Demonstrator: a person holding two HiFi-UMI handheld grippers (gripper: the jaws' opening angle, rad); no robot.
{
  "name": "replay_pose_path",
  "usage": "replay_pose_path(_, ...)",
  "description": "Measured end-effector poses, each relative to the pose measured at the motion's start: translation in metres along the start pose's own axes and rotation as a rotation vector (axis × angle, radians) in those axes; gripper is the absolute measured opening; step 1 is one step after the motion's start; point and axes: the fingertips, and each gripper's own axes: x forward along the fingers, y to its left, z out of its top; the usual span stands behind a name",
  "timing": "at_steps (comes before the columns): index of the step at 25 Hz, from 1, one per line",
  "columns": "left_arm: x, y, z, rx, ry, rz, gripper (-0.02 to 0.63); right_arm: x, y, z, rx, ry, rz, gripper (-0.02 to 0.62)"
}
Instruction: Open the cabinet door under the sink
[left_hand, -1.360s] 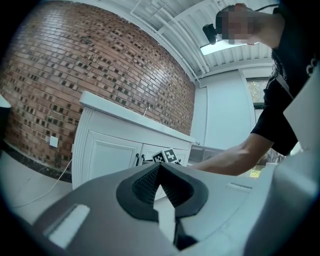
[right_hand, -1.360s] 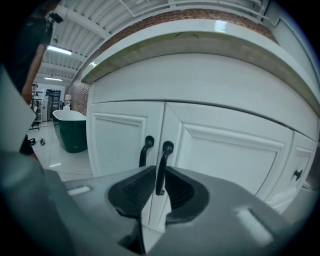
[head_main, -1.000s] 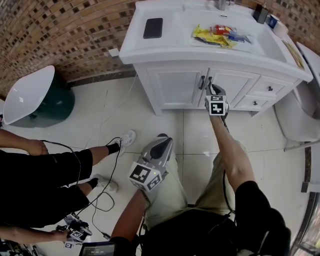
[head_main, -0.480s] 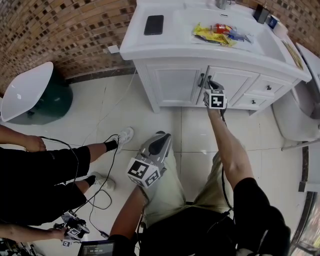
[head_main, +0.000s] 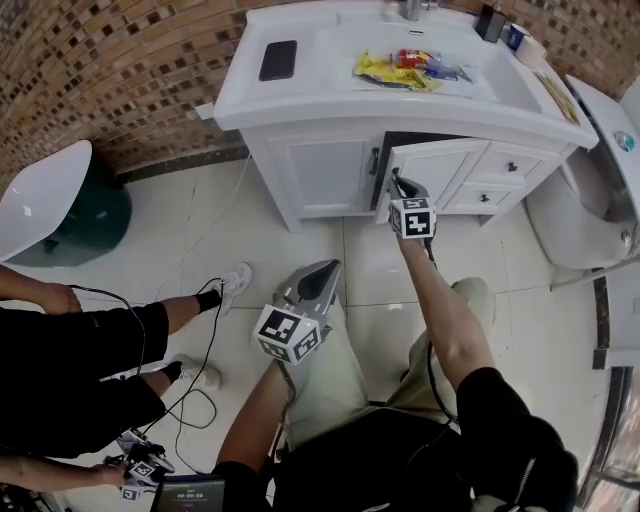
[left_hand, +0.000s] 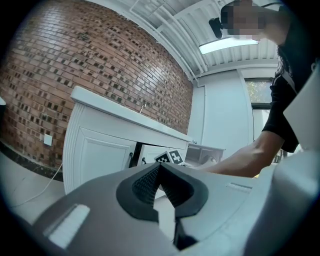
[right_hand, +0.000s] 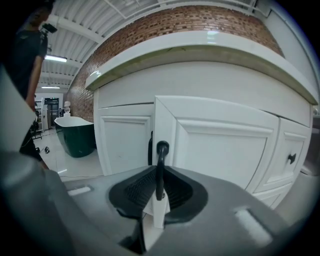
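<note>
The right hand-held gripper (right_hand: 159, 181) clamped the slim black bar handle (right_hand: 160, 165); the white panelled cabinet door (right_hand: 220, 150) stood partly ajar (more swing remained). The left hand-held gripper (left_hand: 161, 172) idled, jaws together, empty.

Floor (head_main: 300, 235) free before ajar cab door (head_main: 432, 166).

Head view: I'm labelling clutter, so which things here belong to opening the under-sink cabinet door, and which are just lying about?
In the job:
right gripper, shut on the door handle
right cabinet door, partly open

Lying about:
phone
wrappers in the sink
left gripper, shut and empty
cable on the floor
</note>
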Motion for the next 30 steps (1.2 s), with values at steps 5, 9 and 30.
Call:
replay_pose_path(5,0.023,-0.014,-0.007,0.011,0.029,-0.029,0.015,-0.033,0.000,-0.015,-0.014,-0.011,0.032,0.034)
replay_pose_path(9,0.044,-0.031,-0.016,0.022,0.059,-0.052,0.015,-0.059,-0.002,-0.029,-0.039,-0.016,0.073,0.034)
replay_pose_path(30,0.115,-0.086,-0.053,0.065,0.183,-0.134,0.015,-0.199,-0.107,-0.101,0.004,-0.008,0.003,0.020)
